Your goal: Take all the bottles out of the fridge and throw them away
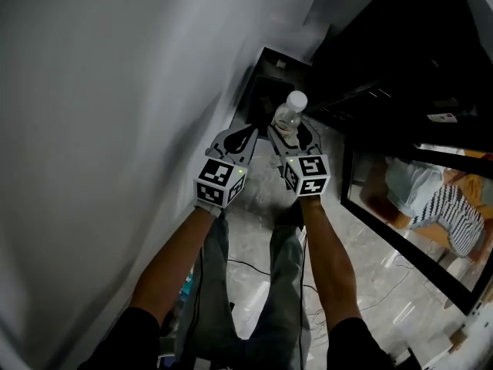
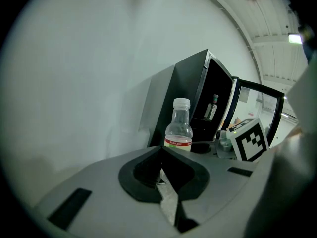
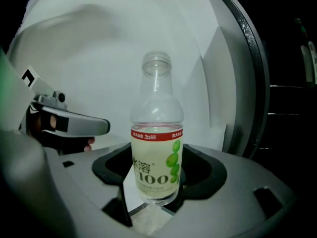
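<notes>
Right gripper [image 1: 293, 139] is clamped on a clear plastic bottle with a white cap, red band and pale green label [image 3: 157, 148]. The jaws press on the lower body, and the base sits between them. Left gripper [image 2: 162, 157] has its jaws together with nothing between them. It is held just beside the right one, on the wall side.

Where: the bottle is out of the fridge, held in the air above the pale tiled floor [image 1: 254, 206]. It is near the corner where the white wall [image 1: 115, 91] meets the black glass-door fridge [image 2: 198, 90].

Progress:
- One bottle is out and in hand, not yet thrown away.
- The fridge door [image 2: 257, 103] stands open.
- The left gripper view shows at least two small dark bottles [image 2: 213, 108] on a shelf inside, so more are left to fetch.
- A dark open-topped box [image 1: 277, 75] stands at the wall corner past the grippers. It may be the bin; cannot tell.
- My read: early to mid task, with the drop of this bottle pending.

Orientation: the bottle is upright with its cap up and base down in the jaws. The long axis is roughly vertical, crosswise to the jaws. In the head view the cap points up toward the camera.
</notes>
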The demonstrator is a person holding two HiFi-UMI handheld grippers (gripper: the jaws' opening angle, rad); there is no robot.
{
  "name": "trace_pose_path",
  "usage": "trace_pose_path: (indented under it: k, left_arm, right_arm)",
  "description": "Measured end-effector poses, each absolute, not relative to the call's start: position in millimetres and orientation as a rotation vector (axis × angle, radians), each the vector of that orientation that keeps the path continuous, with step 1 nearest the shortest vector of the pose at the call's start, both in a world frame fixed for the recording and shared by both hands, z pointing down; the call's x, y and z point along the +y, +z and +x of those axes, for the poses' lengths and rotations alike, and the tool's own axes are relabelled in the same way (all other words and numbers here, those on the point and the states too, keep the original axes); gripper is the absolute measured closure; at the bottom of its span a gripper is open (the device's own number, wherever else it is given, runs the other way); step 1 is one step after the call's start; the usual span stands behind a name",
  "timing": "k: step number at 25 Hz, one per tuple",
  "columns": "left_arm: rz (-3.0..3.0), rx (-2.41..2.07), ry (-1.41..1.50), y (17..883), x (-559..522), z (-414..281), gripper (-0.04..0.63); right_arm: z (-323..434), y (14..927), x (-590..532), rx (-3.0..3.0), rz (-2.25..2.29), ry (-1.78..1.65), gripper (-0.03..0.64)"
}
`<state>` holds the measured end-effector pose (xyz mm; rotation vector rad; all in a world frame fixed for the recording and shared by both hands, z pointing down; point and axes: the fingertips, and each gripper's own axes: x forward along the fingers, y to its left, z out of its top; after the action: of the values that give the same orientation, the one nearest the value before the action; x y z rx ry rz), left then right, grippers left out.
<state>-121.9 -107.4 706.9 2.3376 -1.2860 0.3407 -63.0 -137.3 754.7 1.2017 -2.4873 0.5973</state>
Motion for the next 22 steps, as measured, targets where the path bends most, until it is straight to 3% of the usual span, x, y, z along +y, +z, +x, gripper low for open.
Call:
trace_pose_path:
  k: [22]
  left_arm:
    - [2.304, -1.348, 0.358, 736, -137, -159, 0.595]
  right_arm:
    - [-82, 830, -178, -2.419, 1.219, 0.692, 0.301]
